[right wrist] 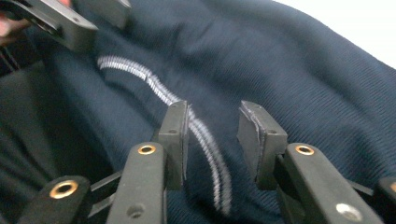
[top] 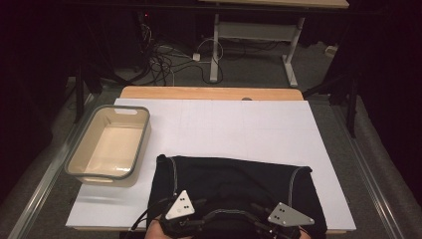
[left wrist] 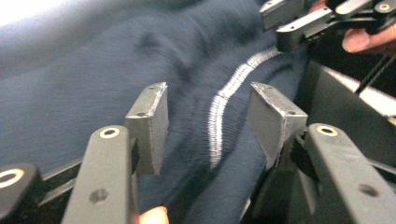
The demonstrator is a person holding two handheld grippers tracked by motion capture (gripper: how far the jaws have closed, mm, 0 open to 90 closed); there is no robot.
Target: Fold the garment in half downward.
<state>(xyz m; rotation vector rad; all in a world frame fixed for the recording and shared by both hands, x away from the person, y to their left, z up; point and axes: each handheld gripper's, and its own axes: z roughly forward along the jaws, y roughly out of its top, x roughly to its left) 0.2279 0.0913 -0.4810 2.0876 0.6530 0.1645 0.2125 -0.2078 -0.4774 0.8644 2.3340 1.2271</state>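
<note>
Nearest me, my left tongs [left wrist: 208,126] stand apart over a rumpled fold of the dark navy garment [top: 234,186]; a white zigzag-stitched seam [left wrist: 224,105] runs up between the flat grey pads, and I cannot tell whether they touch the cloth. My right tongs [right wrist: 212,140] are also parted, a narrower gap, with the same kind of pale seam curving under the left pad. The fabric looks soft and finely ribbed. From the high view the garment lies spread on the near edge of the white-covered bench [top: 239,124], both tongs at its near hem. Farther left, well apart, sits a cream rectangular tub [top: 110,144] with a grey rim.
</note>
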